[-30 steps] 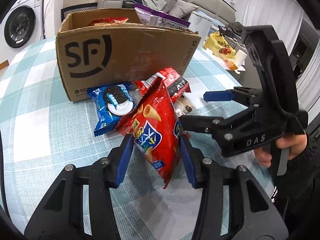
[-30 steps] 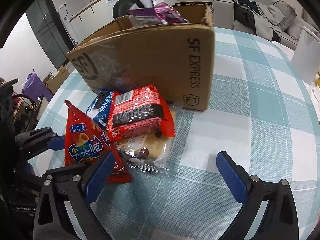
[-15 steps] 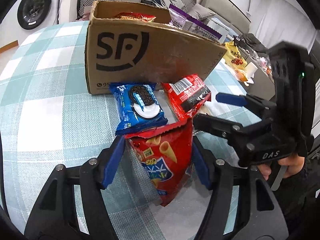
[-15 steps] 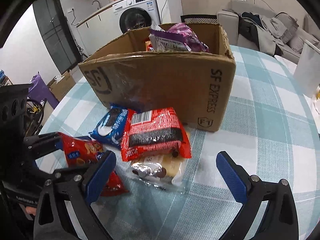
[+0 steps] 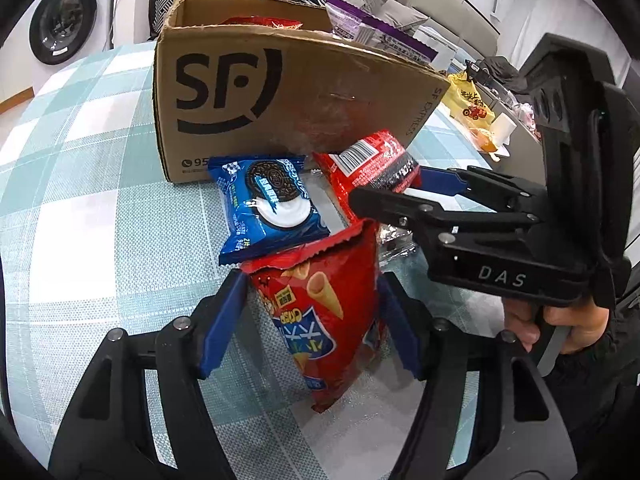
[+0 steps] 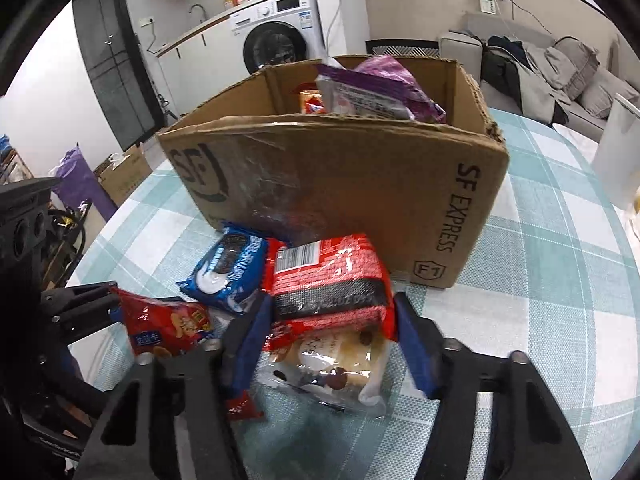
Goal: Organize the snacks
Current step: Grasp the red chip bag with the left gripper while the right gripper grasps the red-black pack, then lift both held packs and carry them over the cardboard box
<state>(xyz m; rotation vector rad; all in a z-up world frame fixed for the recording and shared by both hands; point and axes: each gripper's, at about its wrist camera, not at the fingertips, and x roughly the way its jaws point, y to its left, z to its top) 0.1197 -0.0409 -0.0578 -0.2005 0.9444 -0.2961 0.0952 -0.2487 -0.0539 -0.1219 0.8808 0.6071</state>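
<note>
The red corn-cone snack bag (image 5: 326, 312) lay on the checked tablecloth (image 5: 100, 208) between the blue pads of the left gripper (image 5: 310, 322). A narrow gap showed at the left pad and the right pad appeared to touch the bag, so a firm grasp could not be confirmed; the jaws stood spread about the bag's width. The bag's crimped top edge touched the lower edge of the blue Oreo pack (image 5: 270, 204), which lay flat just in front of the cardboard SF box (image 5: 280, 92).

To the right of the Oreo pack, the red-and-black snack pack (image 6: 330, 280) lay on top of a clear bag of pastries (image 6: 332, 368). The right gripper (image 6: 326, 344) straddled this pair, its jaws spread with one blue pad on each side of the red-and-black pack, close against it; whether they pressed it could not be determined. The person's right hand (image 5: 568, 324) held that gripper's handle.

The SF box stood upright and open-topped on the table, near the packs. Inside it, a purple snack bag (image 6: 380, 88) stood above the rim, and an orange-red pack (image 6: 312, 102) lay lower behind it.

Beyond the table stood a washing machine (image 6: 280, 40) and a grey sofa (image 6: 560, 68) with clothes piled on it
</note>
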